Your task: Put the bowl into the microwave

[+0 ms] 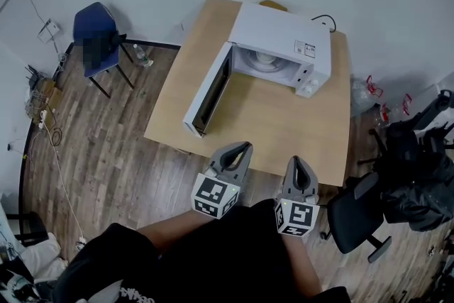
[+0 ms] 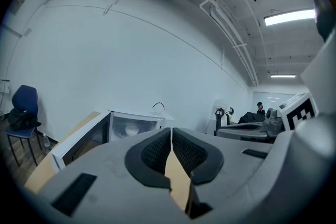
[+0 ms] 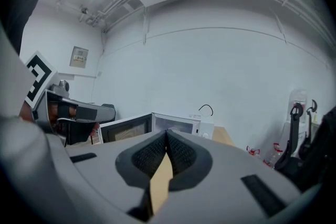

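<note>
A white microwave [image 1: 284, 39] stands at the back of the wooden table [image 1: 284, 128], its door [image 1: 209, 92] swung wide open to the left. A white bowl [image 1: 267, 60] sits inside the cavity; in the left gripper view the bowl [image 2: 131, 129] shows through the opening. My left gripper [image 1: 242, 147] hovers at the table's front edge, jaws shut with nothing between them [image 2: 171, 131]. My right gripper [image 1: 296, 162] hangs beside it, also shut and empty [image 3: 166, 134]. Both point toward the microwave [image 3: 178, 124], well short of it.
A blue chair [image 1: 99, 46] with a dark bag stands at the back left. A black office chair [image 1: 358, 216] and a heap of black gear [image 1: 418, 174] crowd the right. Cables [image 1: 42, 110] lie along the left wall. A black cord [image 1: 323, 19] runs behind the microwave.
</note>
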A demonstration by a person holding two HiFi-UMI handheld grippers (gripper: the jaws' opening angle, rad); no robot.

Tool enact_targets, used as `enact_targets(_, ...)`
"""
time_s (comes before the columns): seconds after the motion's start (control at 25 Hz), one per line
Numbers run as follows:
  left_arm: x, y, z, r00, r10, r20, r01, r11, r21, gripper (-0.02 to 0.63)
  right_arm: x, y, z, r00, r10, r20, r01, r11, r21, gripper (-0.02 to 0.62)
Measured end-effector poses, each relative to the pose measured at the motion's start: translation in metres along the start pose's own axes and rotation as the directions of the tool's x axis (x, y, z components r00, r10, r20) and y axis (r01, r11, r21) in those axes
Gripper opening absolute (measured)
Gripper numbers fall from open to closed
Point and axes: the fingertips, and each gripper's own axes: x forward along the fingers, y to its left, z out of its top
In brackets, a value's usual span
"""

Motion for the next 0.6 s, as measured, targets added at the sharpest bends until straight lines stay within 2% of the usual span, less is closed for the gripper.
enact_targets(0.28,0.002,0.0,0.004,1.0,0.006,0.008,-0.006,1.0,0.022,0.021,0.001,-0.004,0.006,1.0,0.01,0.025,-0.011,1.0,0.022,0.06)
enact_targets(0.6,-0.003,-0.004,0.005,0.999,-0.015,0.03,0.015,1.0,-0.004,0.021,-0.004,0.008,0.007,0.999,0.02,0.031,-0.02,1.0,0.011,0.06)
